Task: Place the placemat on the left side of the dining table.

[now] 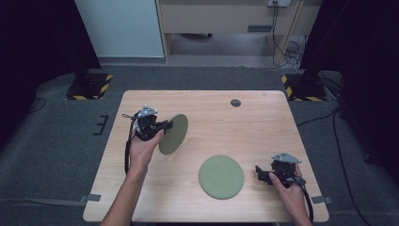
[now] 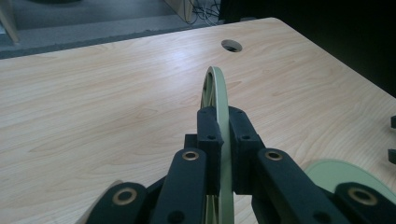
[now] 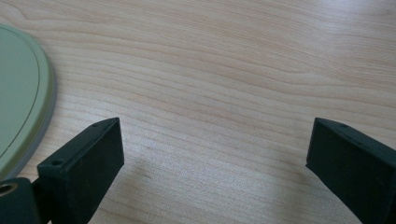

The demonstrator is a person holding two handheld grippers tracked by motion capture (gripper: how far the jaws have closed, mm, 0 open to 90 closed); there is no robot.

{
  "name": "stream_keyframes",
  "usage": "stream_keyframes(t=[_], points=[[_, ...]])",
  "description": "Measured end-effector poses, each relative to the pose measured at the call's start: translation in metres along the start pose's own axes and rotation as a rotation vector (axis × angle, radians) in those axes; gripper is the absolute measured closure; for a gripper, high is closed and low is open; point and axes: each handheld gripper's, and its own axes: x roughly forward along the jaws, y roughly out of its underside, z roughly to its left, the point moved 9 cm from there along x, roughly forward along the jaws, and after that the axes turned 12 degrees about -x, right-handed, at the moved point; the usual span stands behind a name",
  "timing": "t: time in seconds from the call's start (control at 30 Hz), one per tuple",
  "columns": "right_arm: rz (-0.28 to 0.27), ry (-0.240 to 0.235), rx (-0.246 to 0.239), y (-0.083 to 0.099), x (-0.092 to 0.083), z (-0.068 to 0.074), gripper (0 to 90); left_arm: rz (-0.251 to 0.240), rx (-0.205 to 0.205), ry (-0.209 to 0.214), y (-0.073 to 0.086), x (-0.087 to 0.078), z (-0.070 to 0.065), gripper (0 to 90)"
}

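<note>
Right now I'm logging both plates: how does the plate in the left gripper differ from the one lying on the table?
The held plate stands tilted on edge, off the table; the flat plate lies on the wood. The left gripper has its jaws clamped on the held plate's rim; the flat plate sits untouched, beside the open right gripper. Both are round and pale green.

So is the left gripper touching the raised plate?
Touching: in the left gripper view the left gripper is clamped on the plate's rim, no gap.

Matt green plates (image 1: 174,133) on smooth pale wood-grain table (image 1: 263,127); matt black plastic-looking tongs (image 3: 210,154).
</note>
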Motion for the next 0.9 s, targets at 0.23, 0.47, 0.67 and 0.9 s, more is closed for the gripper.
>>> stream_keyframes(t=[0.23, 0.47, 0.67, 0.9], points=[[0.002, 0.002, -0.002, 0.000, 0.000, 0.000, 4.2, -0.011, -0.012, -0.010, 0.001, -0.005, 0.010, 85.0], [0.002, 0.000, -0.002, 0.001, 0.000, 0.000, 4.2, -0.025, -0.023, -0.015, 0.000, -0.008, 0.014, 85.0], [0.005, -0.005, -0.005, 0.001, 0.001, 0.001, 4.2, -0.026, -0.023, -0.016, 0.000, -0.009, 0.015, 85.0], [0.005, -0.004, -0.005, 0.001, 0.001, 0.001, 4.2, -0.035, -0.032, -0.022, -0.001, -0.011, 0.018, 84.9]])
